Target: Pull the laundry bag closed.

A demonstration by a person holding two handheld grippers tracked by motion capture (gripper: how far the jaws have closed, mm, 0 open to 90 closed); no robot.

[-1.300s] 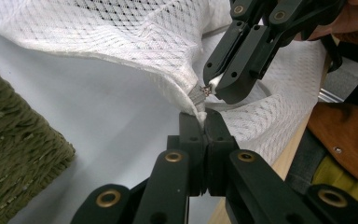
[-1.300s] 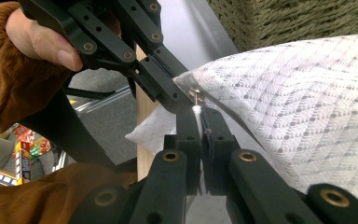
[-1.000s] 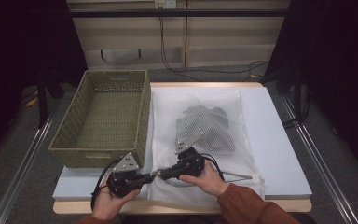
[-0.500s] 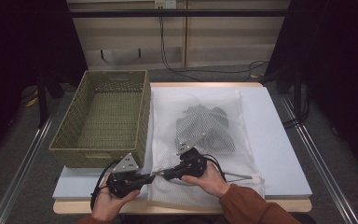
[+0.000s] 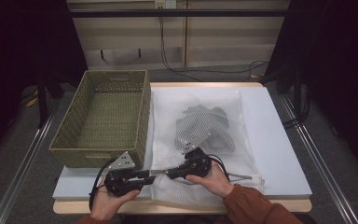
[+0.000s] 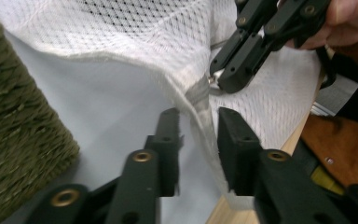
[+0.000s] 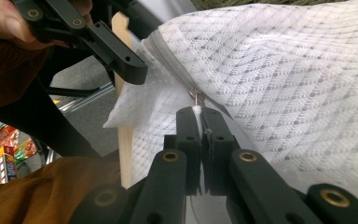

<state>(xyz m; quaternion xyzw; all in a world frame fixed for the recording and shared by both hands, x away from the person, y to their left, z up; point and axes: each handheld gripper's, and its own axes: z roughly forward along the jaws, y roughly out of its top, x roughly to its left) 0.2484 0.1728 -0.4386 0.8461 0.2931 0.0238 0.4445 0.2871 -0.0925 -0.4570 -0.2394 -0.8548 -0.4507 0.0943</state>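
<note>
Mesh laundry bag (image 5: pixel 200 135): lying flat on the white table top (image 5: pixel 270 140), just right of the wicker basket (image 5: pixel 105 116), with dark clothing (image 5: pixel 205 122) showing through it towards the far end.
Bag's near left corner: lying between the two grippers, its zipper edge (image 6: pixel 200 100) running up between the left gripper's jaws.
Left gripper (image 6: pixel 198 135): sitting at the near left of the table; its jaws have just been opening and are standing narrowly apart, the zipper edge between them but the pads not pressing on it.
Right gripper (image 7: pixel 200 116): pointing left towards the other gripper, its jaws pinching shut on the zipper pull (image 7: pixel 196 100) and a fold of mesh.
Hands: gripping each tool from the near edge.
</note>
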